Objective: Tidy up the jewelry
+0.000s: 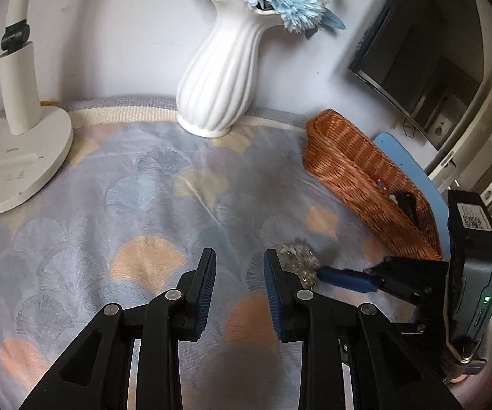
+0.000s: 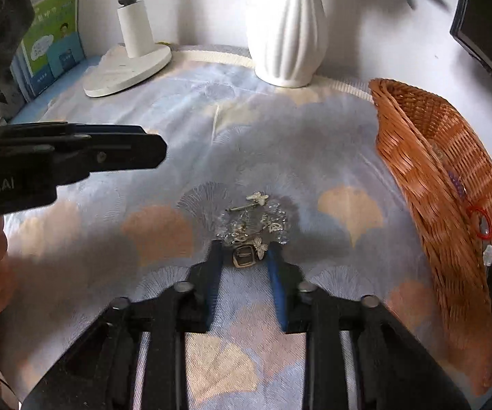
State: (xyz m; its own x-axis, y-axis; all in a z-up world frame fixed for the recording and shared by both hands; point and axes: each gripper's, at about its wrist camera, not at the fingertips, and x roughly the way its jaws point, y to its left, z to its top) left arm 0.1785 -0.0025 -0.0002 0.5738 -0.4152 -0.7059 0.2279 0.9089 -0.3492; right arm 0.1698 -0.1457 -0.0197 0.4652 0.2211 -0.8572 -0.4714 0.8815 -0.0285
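Note:
A small pile of silver and crystal jewelry with butterfly charms and a square buckle lies on the patterned cloth. My right gripper is open, its blue-padded fingers on either side of the pile's near edge, low on the cloth. In the left wrist view the pile shows just right of my open, empty left gripper, with the right gripper's finger reaching into it. A woven wicker basket at the right holds a red ring, a purple piece and a black item.
A white ribbed vase with blue flowers stands at the back. A white desk lamp base sits at the back left. Books lean at the far left. A dark monitor is at the right.

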